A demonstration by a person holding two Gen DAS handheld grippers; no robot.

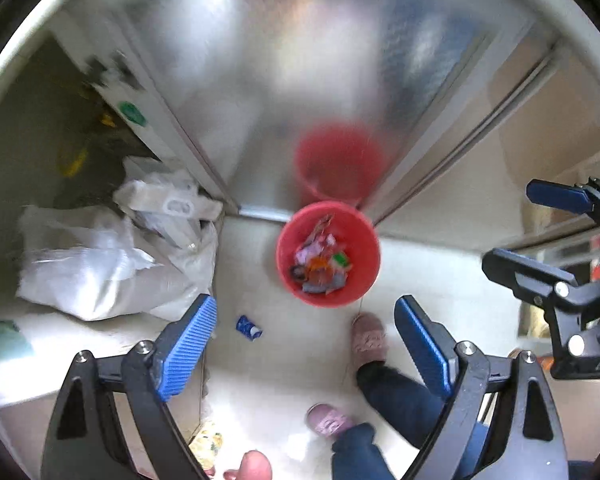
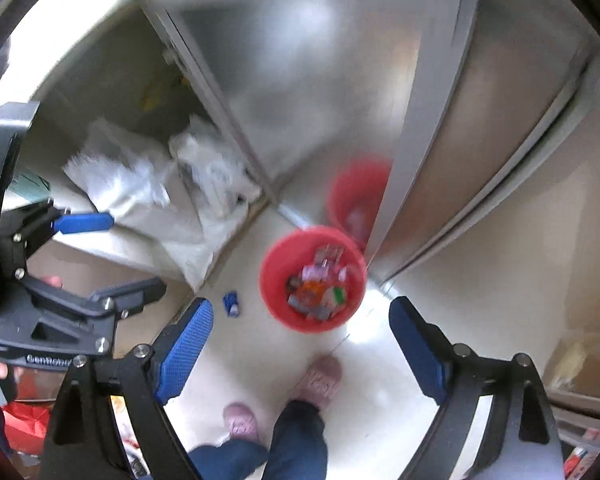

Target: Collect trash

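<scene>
A red bucket (image 1: 290, 240) stands on the pale floor by a shiny metal door, holding several crumpled wrappers (image 1: 320, 264). The right wrist view shows the same bucket (image 2: 272, 280) and its wrappers (image 2: 316, 292). A small blue wrapper (image 1: 248, 327) lies on the floor left of the bucket, also seen as the blue wrapper (image 2: 231, 303). My left gripper (image 1: 304, 344) hangs high above the floor, open, nothing between its blue pads. My right gripper (image 2: 300, 348) is likewise open and empty. Each gripper shows at the edge of the other's view: right gripper (image 1: 536, 224), left gripper (image 2: 120, 252).
White plastic bags (image 1: 112, 264) are piled left of the door. The person's slippered feet (image 1: 368, 340) and dark trouser legs (image 1: 396, 396) stand right below the grippers. The metal door (image 1: 284, 80) mirrors the bucket. A low shelf (image 2: 576, 364) sits at right.
</scene>
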